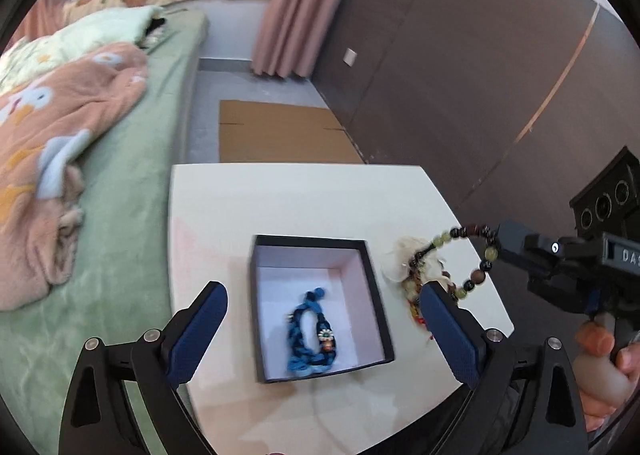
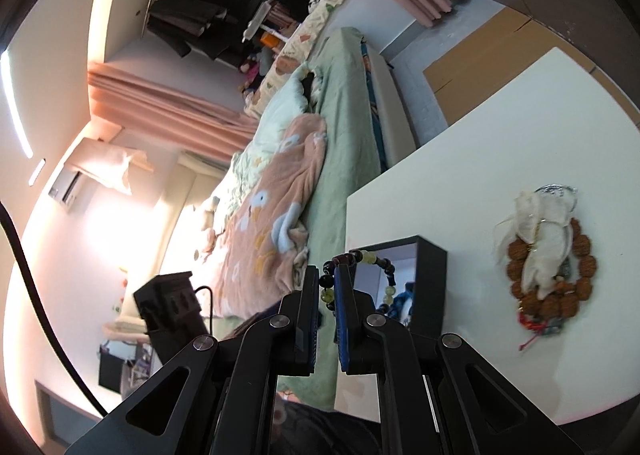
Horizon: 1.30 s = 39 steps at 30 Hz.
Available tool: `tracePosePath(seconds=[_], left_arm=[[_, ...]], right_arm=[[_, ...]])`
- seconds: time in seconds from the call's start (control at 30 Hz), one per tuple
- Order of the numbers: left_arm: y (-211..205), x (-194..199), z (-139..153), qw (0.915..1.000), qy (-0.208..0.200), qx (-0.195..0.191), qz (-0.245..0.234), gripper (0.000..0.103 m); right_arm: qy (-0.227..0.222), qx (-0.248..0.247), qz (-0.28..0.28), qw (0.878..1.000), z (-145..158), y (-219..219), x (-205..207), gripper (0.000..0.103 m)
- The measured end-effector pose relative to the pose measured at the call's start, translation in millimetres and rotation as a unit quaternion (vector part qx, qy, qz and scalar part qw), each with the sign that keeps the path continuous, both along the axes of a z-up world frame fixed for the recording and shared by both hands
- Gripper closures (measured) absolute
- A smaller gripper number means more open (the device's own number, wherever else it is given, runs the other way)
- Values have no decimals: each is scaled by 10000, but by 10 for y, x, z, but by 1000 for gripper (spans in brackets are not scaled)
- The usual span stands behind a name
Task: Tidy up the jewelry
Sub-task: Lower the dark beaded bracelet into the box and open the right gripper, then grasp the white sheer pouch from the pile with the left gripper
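A black box (image 1: 372,291) with a white inside stands on the white table (image 1: 280,199). A blue braided bracelet (image 1: 310,335) lies in it. My left gripper (image 1: 320,315) is open, its fingers either side of the box, above it. My right gripper (image 2: 327,283) is shut on a green and dark bead bracelet (image 1: 472,255), held in the air right of the box; the bracelet also shows in the right wrist view (image 2: 372,275). A brown bead bracelet (image 2: 560,279) and a white pouch (image 2: 540,231) lie on the table right of the box (image 2: 432,279).
A bed with a green sheet (image 1: 132,183) and a pink blanket (image 1: 52,159) runs along the table's left. Flat cardboard (image 1: 276,131) lies on the floor behind the table. A dark wall (image 1: 460,75) is on the right.
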<state>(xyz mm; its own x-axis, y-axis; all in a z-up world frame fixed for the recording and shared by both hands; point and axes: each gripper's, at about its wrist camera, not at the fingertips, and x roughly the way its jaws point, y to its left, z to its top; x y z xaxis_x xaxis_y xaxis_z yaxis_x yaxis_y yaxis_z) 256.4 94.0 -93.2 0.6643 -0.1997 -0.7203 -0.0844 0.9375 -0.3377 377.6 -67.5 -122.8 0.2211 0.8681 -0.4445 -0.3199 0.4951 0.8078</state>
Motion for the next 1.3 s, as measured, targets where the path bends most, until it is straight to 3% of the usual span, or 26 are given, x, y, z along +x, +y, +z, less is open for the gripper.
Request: tracePosePath(seconds=[0.27,0.3,0.33,0.4,0.43,0.7,1.03,1.3], left_arm=[[302,-241,85,9992,-151,-4,360,6],[338,-266,96,9992,-173,-63,366,6],[364,-284,102,9991,-195,-105,372,6],[399,-315,126,9987,-283,-180,392,5],[403,-324,138,9985,-327,-209,388,0],[155,-262,196,9979,-521,-379,110,0],[-548,-20,250,9980,-398,-40,-480,0],[-978,268,214,9957,-221,289,-848,0]], right_arm=[[-68,-172,275,9995,-2,380,-48,90],[-30,-156,341,9993,-5,413,-47,71],[28,-156,393,9991,-13,431,-52,39],[-64,-173,170,9997,9,357,-96,16],[-166,-174,42,9997,27,282,-130,16],[-200,-402,-616,9971,17,-379,-274,15],[-184,-660,-1639,9841,4,-1236,-348,15],[60,-639,-2012,9775,-177,-1545,-270,16]])
